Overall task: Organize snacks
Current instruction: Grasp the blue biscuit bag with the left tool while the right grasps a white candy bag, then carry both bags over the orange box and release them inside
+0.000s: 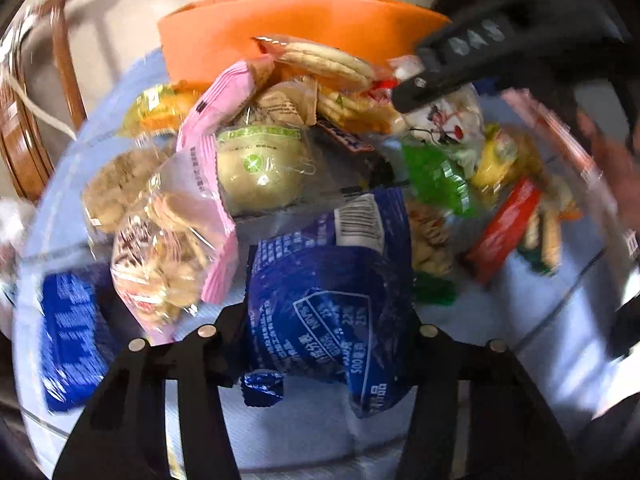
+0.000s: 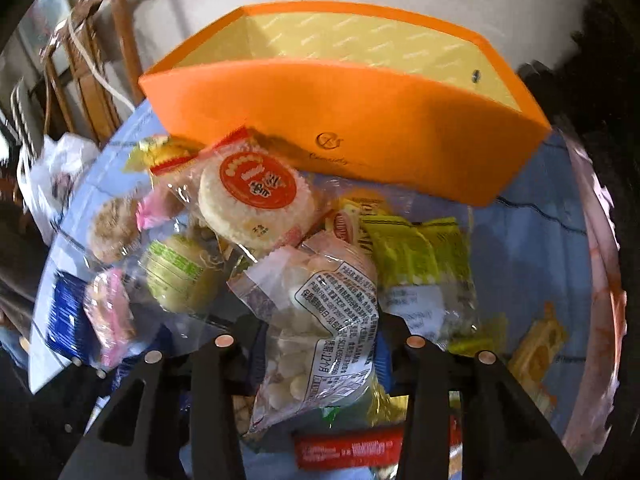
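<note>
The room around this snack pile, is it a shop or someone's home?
Probably a home, likely a dining area. A wooden chair stands beside a table with a pale blue cloth, and an orange gift-style box sits behind mixed, single-wrapped snacks.

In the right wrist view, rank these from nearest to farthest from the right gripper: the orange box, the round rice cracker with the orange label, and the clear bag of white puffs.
1. Clear bag of white puffs: between the right gripper's fingers.
2. Round rice cracker: farther up the pile, left of centre.
3. Orange box: behind the pile, at the back.
</note>
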`<state>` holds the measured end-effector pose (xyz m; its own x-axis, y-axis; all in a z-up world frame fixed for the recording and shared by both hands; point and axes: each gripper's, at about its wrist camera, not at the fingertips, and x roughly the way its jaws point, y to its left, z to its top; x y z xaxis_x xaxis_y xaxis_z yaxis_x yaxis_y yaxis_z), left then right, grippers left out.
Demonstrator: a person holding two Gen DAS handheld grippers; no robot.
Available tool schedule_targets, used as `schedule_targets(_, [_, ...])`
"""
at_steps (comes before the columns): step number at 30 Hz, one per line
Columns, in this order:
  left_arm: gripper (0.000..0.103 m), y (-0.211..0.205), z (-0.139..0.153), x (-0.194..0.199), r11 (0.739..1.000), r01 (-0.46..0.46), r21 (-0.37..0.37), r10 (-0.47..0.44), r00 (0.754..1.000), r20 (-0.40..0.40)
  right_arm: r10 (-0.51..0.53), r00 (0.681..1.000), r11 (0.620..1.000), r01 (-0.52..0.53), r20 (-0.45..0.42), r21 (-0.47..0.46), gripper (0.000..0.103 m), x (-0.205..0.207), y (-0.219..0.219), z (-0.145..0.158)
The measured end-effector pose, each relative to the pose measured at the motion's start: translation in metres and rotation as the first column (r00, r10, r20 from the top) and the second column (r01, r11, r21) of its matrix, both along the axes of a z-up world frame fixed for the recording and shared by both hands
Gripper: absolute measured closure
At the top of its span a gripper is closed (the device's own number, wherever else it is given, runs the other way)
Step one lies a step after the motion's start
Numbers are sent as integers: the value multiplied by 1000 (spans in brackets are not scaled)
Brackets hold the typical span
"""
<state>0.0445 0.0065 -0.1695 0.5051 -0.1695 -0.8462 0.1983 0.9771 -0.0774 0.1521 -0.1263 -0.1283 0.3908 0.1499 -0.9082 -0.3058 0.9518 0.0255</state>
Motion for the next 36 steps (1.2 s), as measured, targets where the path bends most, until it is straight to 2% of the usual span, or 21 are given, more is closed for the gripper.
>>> schedule_targets(3, [52,-9,8,-3,996,6,88,-7,1000,15,-2,1000,1000,2,31,7,61,-6,-6,17])
schedule_targets(5, [52,-13,15,-4,994,6,108,-7,1000,7,-9,999,1000,8,49,22,61,-8,-12,28])
schedule_targets(8, [52,-13,32,-4,993,-23,117,24,1000,-5,-27,997,999,24,75,48,61,-10,-20,44])
schedule_targets(11, [51,-7,58,-7,995,-46,87,45,999,7,-35,995,997,28,94,71,61,-11,-27,58])
schedule_targets(16, [51,-16,93,0,993,-31,117,25,998,52,-50,989,995,37,141,89,61,-13,-35,80])
schedule_targets(21, [51,-17,127,9,997,-29,77,22,996,90,-66,984,992,47,164,113,61,-16,-42,95])
schedule_targets(28, [51,-4,168,55,992,-84,93,66,981,183,-142,965,984,112,221,140,61,-7,-61,115])
schedule_targets(31, [51,4,188,84,985,-129,113,97,963,250,-181,955,976,145,233,163,61,5,-69,120])
schedule_targets(36, [51,9,201,134,980,-166,112,131,954,269,-212,944,966,163,253,203,61,35,-72,131])
